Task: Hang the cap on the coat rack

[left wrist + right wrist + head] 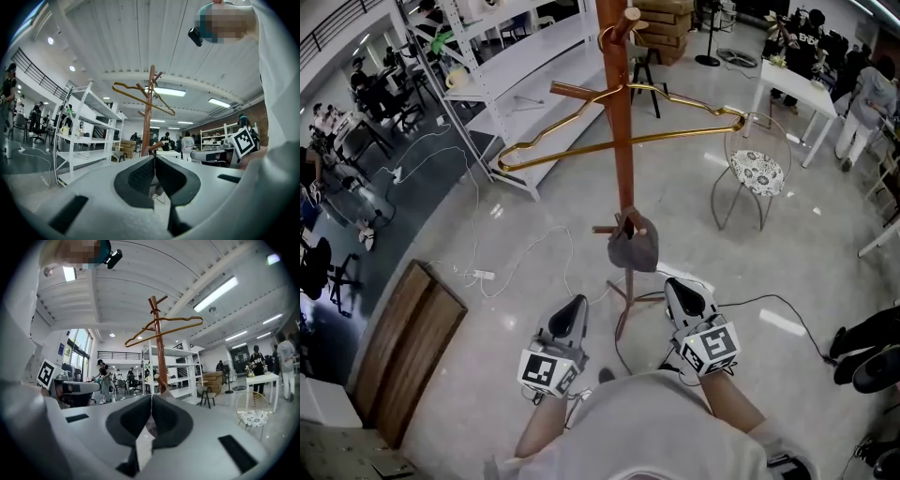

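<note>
A wooden coat rack [622,141] stands on the floor in front of me. A grey cap [634,247] hangs on one of its low pegs. A gold wire hanger [675,137] hangs across the pole near the top. My left gripper [574,305] is below and left of the cap, well apart from it, its jaws shut with nothing between them. My right gripper [680,286] is just below and right of the cap, also shut and empty. In the left gripper view the pole [149,108] and hanger [140,97] rise ahead. The right gripper view shows the same pole [159,348] and hanger [164,332].
White metal shelving [520,66] stands at the back left. A wire chair with a patterned seat [757,172] and a white table [797,84] are at the right. A power strip [478,275] with cables lies on the floor; a wooden panel [408,347] lies at the lower left. People sit far off.
</note>
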`<action>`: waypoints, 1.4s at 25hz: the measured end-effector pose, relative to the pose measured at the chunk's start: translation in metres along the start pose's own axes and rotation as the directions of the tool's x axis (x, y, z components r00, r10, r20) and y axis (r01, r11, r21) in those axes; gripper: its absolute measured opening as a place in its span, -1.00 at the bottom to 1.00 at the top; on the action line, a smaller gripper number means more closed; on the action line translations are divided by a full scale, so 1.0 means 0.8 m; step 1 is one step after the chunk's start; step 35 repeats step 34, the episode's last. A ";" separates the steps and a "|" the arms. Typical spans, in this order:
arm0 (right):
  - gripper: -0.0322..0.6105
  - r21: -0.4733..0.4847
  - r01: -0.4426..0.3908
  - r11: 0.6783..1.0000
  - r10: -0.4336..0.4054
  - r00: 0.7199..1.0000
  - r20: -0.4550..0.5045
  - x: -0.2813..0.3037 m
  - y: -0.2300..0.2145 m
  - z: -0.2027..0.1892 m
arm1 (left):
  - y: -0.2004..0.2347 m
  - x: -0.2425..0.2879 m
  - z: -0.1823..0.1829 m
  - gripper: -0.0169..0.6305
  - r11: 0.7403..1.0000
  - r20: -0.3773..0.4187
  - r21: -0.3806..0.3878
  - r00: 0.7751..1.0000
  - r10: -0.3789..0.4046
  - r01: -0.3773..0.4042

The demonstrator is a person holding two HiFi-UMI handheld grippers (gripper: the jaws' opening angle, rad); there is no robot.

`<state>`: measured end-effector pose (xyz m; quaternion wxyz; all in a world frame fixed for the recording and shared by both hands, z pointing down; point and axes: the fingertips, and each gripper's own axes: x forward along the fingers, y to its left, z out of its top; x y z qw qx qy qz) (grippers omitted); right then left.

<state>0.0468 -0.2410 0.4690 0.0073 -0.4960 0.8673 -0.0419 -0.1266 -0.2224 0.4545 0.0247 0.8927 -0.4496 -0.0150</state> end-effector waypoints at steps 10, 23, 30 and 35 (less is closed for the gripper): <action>-0.86 0.000 0.007 1.000 -0.007 1.000 -0.018 0.002 -0.002 -0.002 | 0.004 0.001 -0.001 -0.91 1.000 -0.005 -0.004 1.000 0.004 -0.004; -0.86 -0.008 0.011 1.000 -0.011 1.000 -0.016 0.002 -0.007 -0.001 | 0.005 0.000 -0.001 -0.91 1.000 -0.007 -0.001 1.000 0.017 -0.017; -0.86 -0.015 0.009 1.000 -0.009 1.000 -0.009 0.002 -0.008 0.000 | 0.006 0.000 -0.003 -0.91 1.000 -0.009 -0.005 1.000 0.016 -0.016; -0.86 -0.012 0.013 1.000 -0.013 1.000 -0.011 0.005 -0.008 -0.002 | 0.008 0.000 -0.004 -0.91 1.000 -0.011 -0.006 1.000 0.019 -0.019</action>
